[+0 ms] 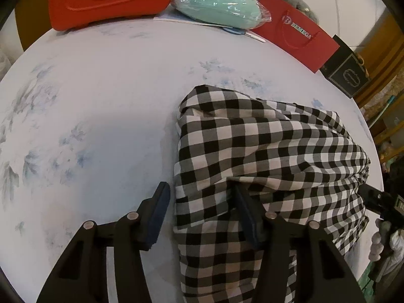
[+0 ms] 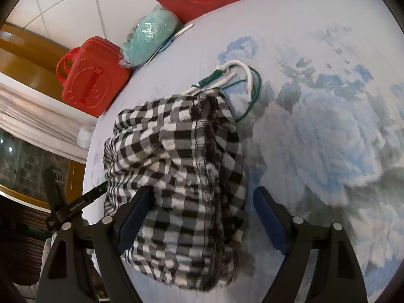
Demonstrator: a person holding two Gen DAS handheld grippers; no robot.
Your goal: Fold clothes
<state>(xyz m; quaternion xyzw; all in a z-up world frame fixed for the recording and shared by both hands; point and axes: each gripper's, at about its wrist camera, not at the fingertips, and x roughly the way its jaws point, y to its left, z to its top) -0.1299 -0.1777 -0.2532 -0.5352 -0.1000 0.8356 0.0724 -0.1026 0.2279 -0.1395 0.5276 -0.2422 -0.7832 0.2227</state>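
1. While both jaws stand apart, the left claw [image 1: 202,212] straddles the near edge of the checked garment [image 1: 265,156], pads not pressing.
2. Right claw [image 2: 202,217] gapes wide over the same bunched cloth.
3. Beyond lie its drawstring [image 2: 240,75] and the floral bench [image 1: 101,101].

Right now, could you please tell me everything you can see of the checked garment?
The checked garment is black, white and grey woven cloth, bunched in a rumpled heap on the flowered tablecloth. A stitched seam shows and its dark gathered waistband faces up, with a white drawstring trailing out. Both grippers straddle its near edges with jaws apart: the left gripper and the right gripper.
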